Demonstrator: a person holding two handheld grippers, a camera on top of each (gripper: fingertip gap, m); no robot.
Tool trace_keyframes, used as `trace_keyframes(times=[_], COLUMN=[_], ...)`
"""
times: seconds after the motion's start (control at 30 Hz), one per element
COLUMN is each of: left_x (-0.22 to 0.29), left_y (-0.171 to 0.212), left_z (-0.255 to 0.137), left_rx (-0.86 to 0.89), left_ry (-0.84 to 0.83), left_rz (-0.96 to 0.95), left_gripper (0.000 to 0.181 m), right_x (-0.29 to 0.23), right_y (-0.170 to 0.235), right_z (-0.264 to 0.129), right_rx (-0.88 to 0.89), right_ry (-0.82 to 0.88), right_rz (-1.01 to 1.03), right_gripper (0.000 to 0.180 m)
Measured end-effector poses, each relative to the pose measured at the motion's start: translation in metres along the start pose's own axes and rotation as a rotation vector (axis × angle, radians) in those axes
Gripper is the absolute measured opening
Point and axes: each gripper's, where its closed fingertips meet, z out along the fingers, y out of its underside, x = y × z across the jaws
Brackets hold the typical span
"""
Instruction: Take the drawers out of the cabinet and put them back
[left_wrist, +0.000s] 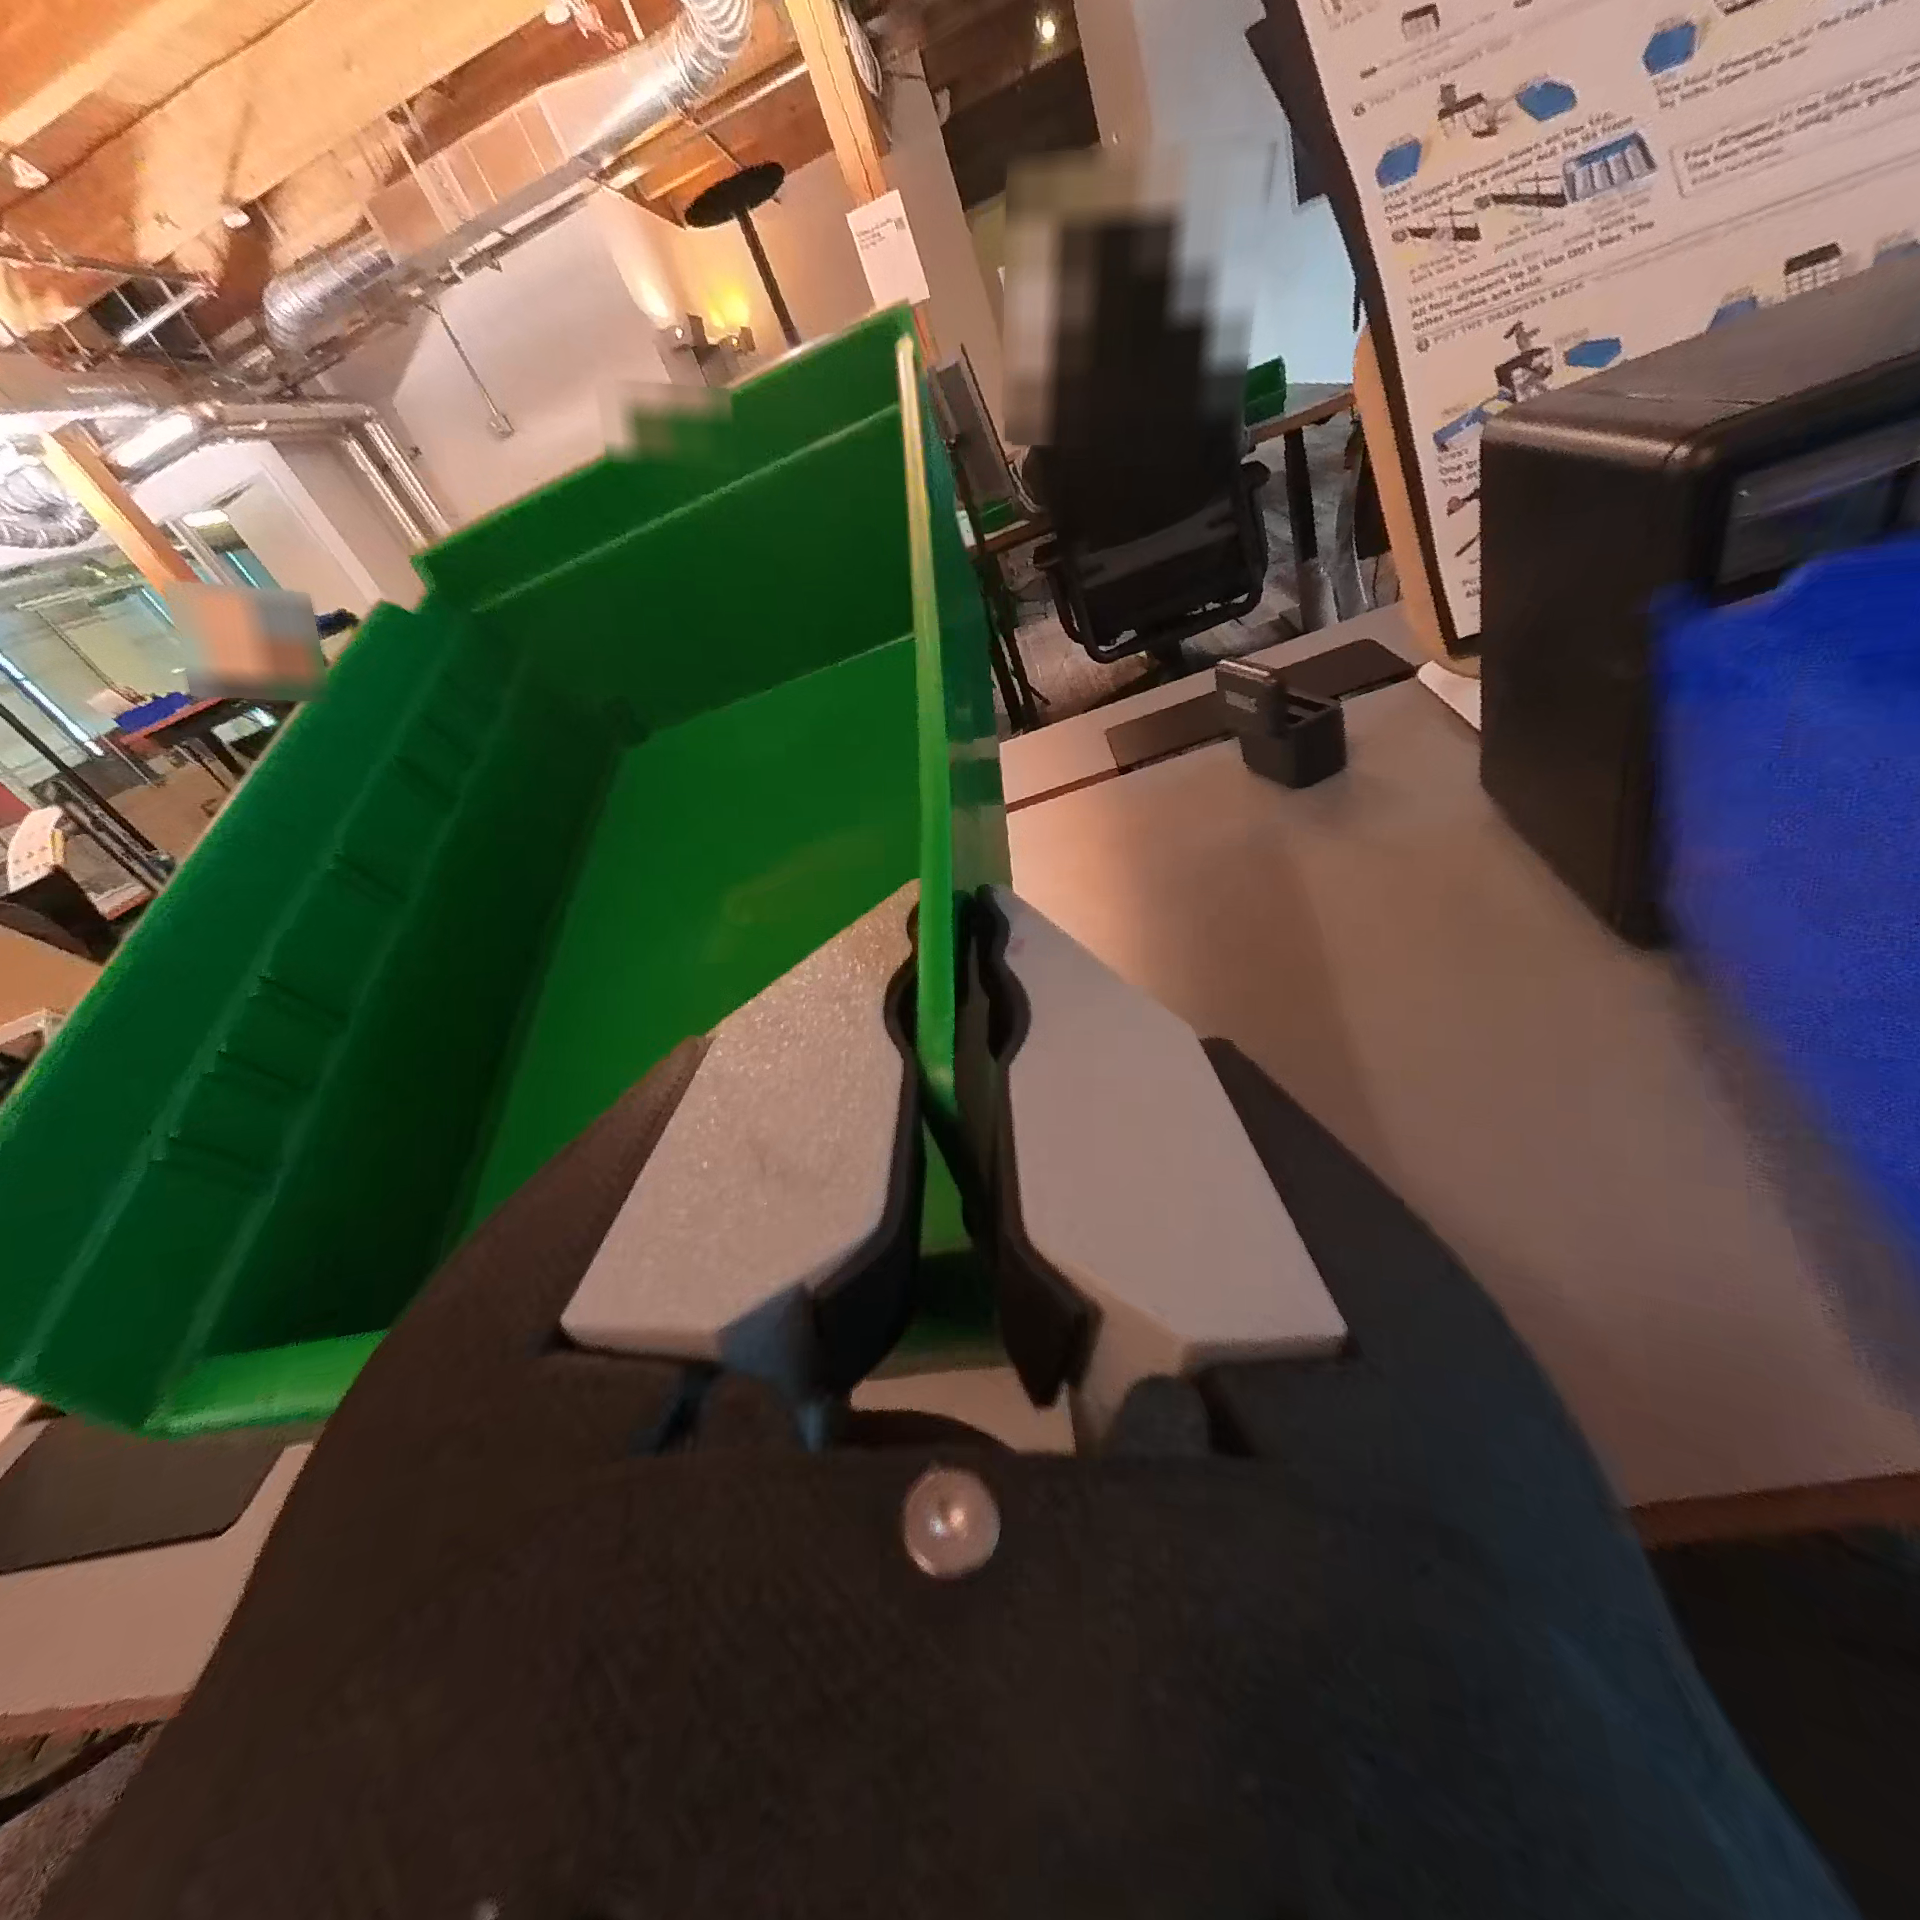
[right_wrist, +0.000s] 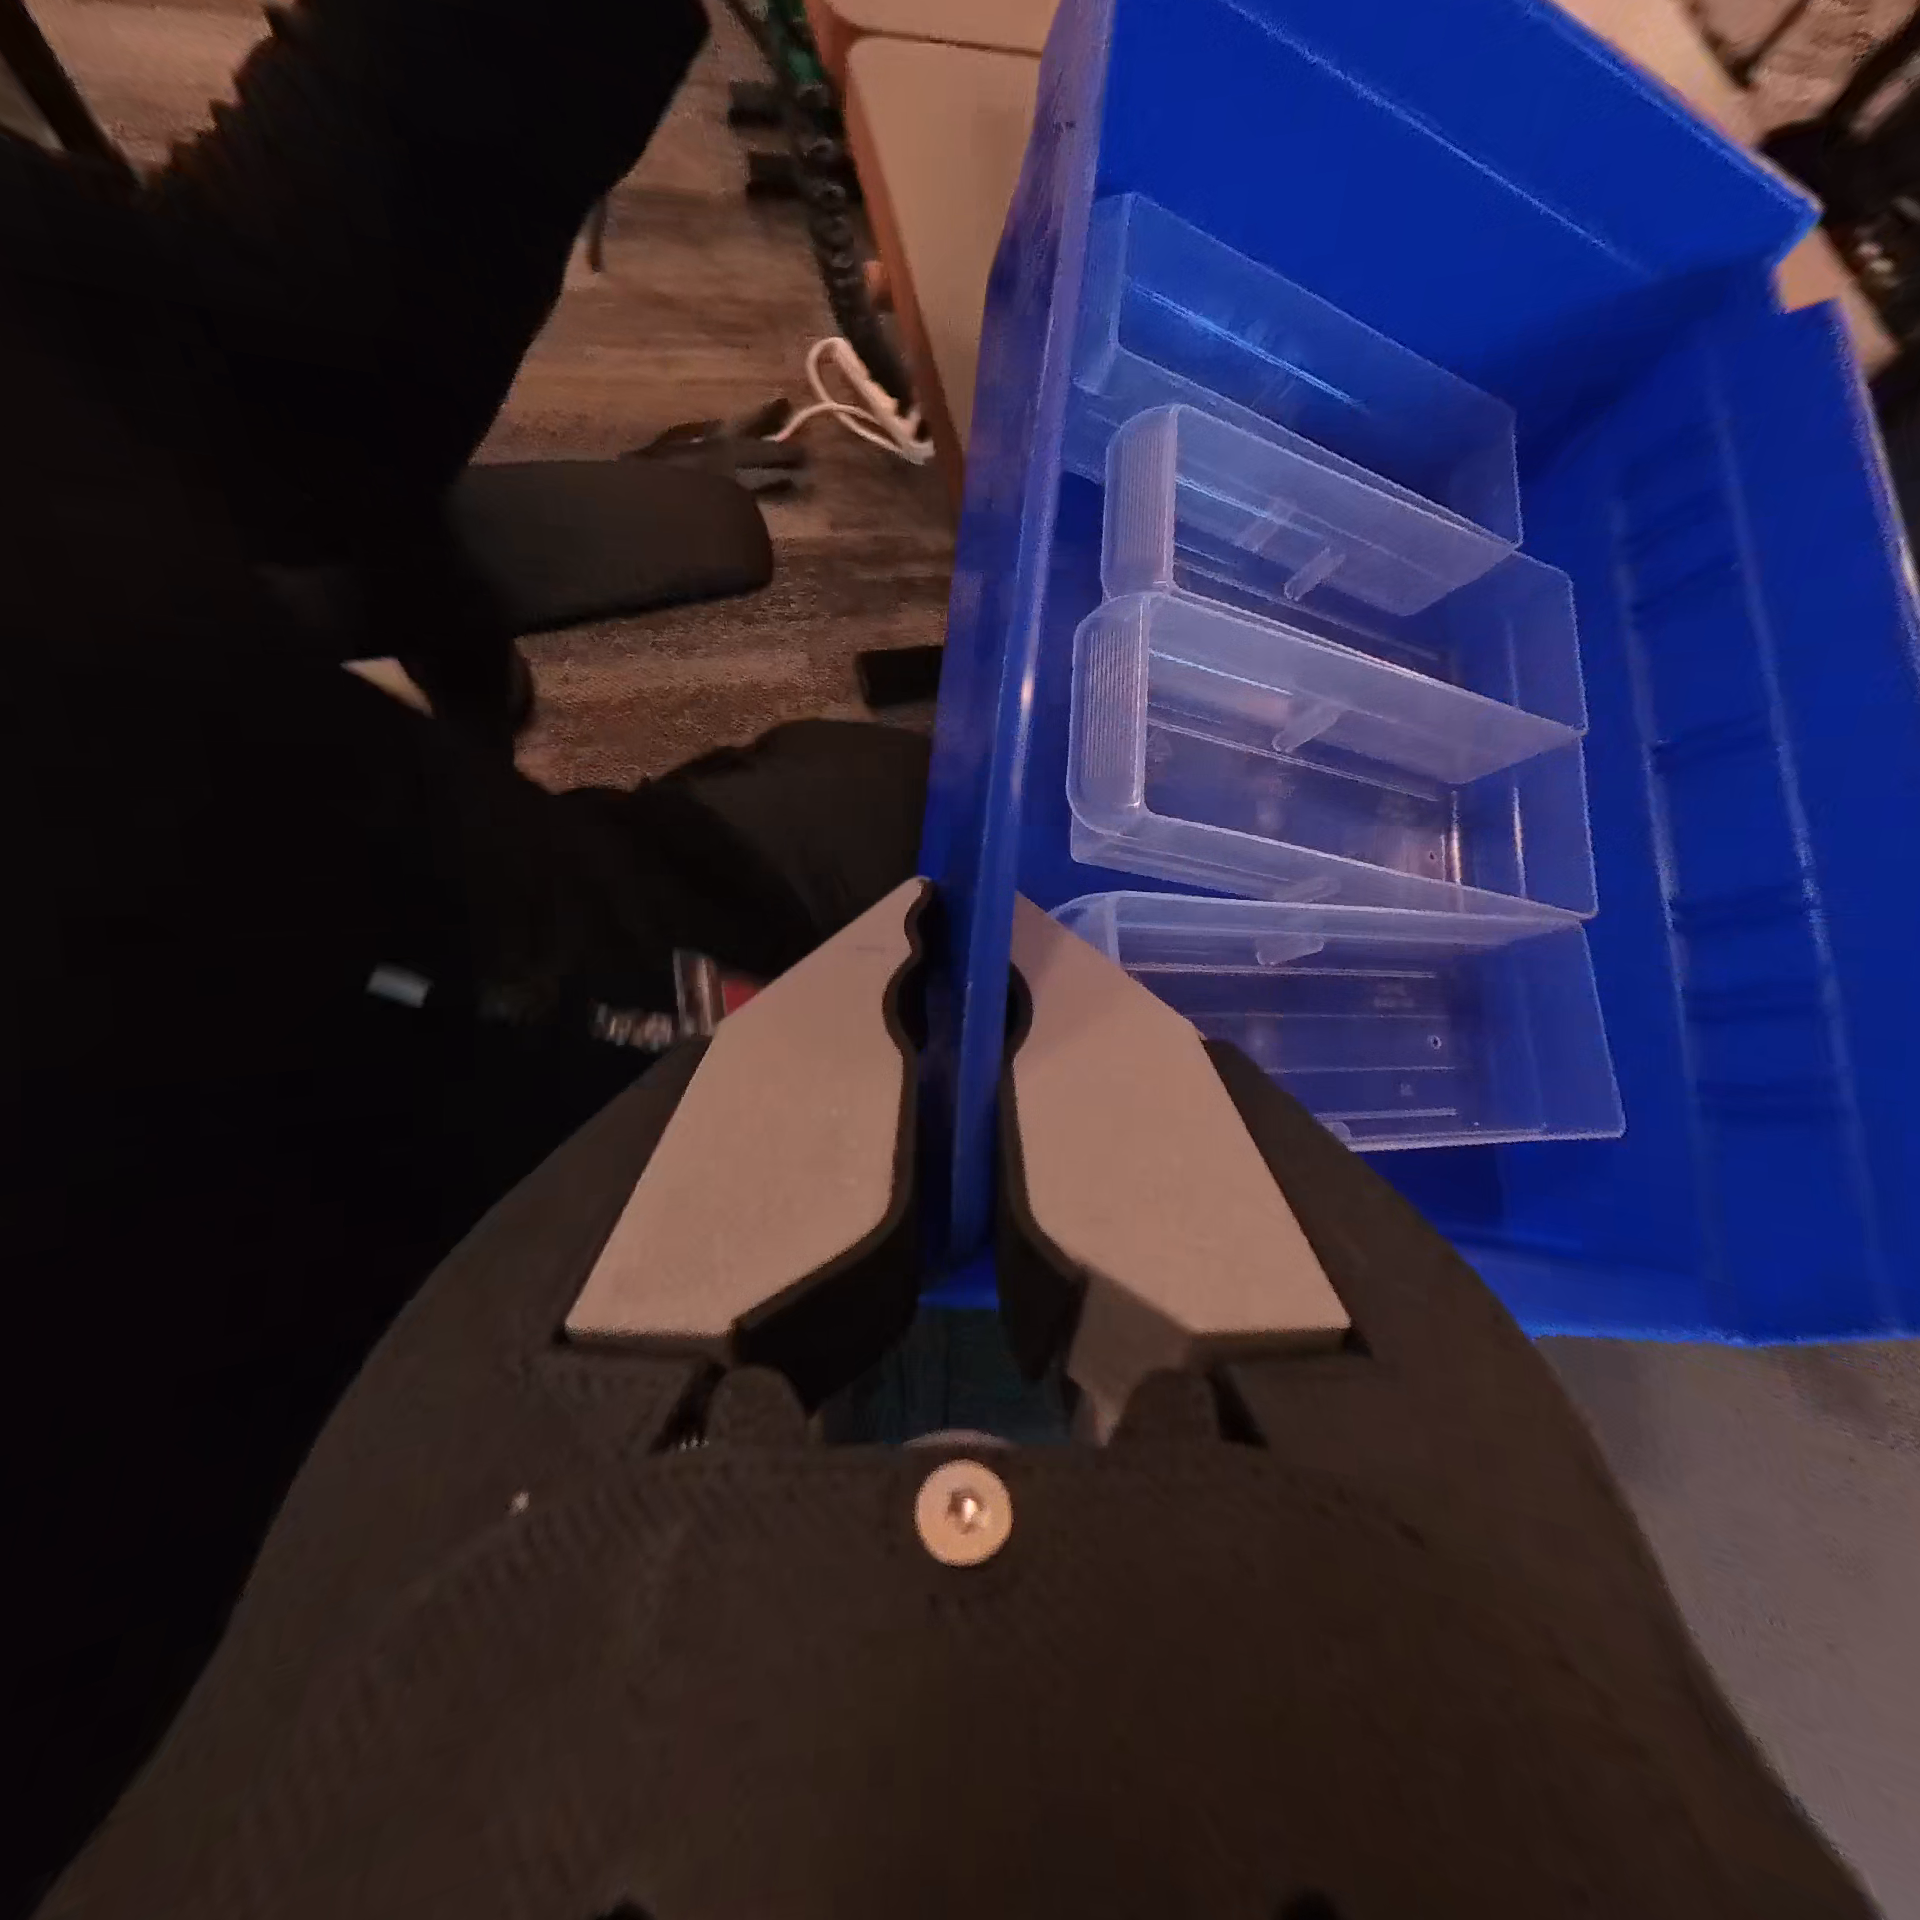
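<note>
While both bins are held off the table (left_wrist: 1299, 935), a carrying step is judged to be in hand. The left gripper (left_wrist: 951, 935) is clenched on the right wall of the empty green bin (left_wrist: 520, 883); the right gripper (right_wrist: 971, 935) is clamped on the left wall of the blue bin (right_wrist: 1766, 727). Four clear drawers (right_wrist: 1340, 748) are seen lying inside it, at about 1 o'clock from the claw. The black cabinet (left_wrist: 1621, 582) stands at 2 o'clock in the left view. Next, the bins likely need to be set down level before any drawer is returned.
</note>
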Motion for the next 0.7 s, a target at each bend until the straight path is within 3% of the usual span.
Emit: trace_keyframes(times=[0.23, 0.37, 0.4, 0.53, 0.7], left_x=[-0.018, -0.026, -0.028, -0.031, -0.032], left_y=[-0.006, -0.015, -0.018, -0.026, -0.027], left_z=[-0.009, -0.021, -0.024, -0.03, -0.036], left_rx=[0.036, 0.068, 0.078, 0.123, 0.144], left_ry=[-0.056, -0.104, -0.113, -0.13, -0.101], left_rz=[0.01, 0.031, 0.034, 0.025, 0.004], left_gripper=[0.003, 0.003, 0.003, 0.003, 0.002], right_x=[-0.001, 0.023, 0.023, 0.014, 0.011], right_y=[-0.037, -0.086, -0.106, -0.169, -0.194], right_z=[0.193, 0.261, 0.273, 0.315, 0.281], right_rx=[-0.089, 0.043, 0.104, 0.136, 0.198], right_ry=[-0.076, 0.071, 0.053, -0.04, -0.119], right_rz=[-0.057, -0.032, 0.008, 0.066, 0.029], right_gripper=[0.004, 0.006, 0.003, 0.034, 0.044])
